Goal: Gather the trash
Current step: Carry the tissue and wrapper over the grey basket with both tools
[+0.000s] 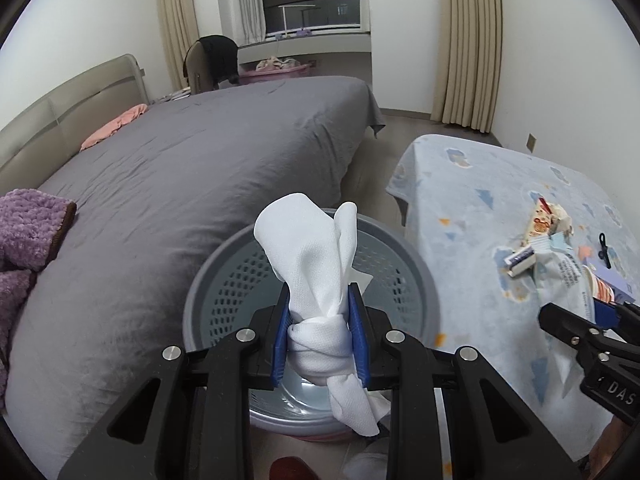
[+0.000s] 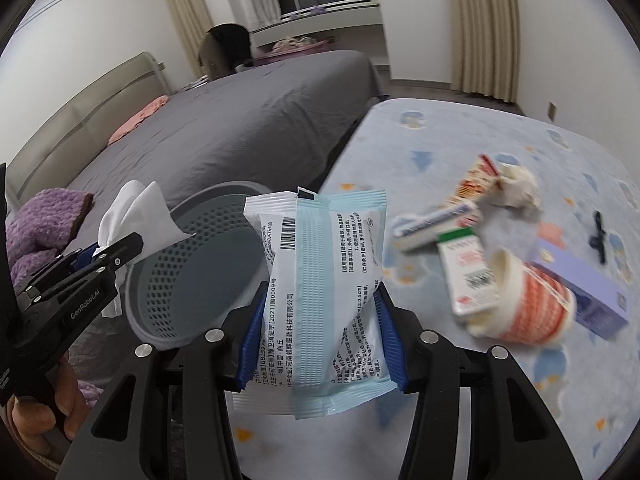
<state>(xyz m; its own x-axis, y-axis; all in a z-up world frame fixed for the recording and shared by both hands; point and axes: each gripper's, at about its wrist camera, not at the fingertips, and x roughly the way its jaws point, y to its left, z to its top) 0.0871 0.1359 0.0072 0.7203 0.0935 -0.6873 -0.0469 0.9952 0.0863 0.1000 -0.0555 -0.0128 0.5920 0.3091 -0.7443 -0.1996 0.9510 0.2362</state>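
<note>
The left gripper (image 1: 320, 332) is clenched on a knotted white tissue (image 1: 316, 264) directly above the grey perforated basket (image 1: 416, 280), whose visible floor looks bare. The right gripper (image 2: 320, 336) grasps a pale blue printed packet (image 2: 320, 280) upright between half-spread jaws, the basket at its ten o'clock. At its two o'clock, small cartons (image 2: 468, 276), a tipped red paper cup (image 2: 528, 304) and crumpled paper (image 2: 516, 188) lie on the patterned cloth (image 2: 440, 132).

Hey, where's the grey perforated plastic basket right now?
The grey perforated plastic basket sits on the floor between the grey bed and the blue patterned table, below the left gripper.
</note>
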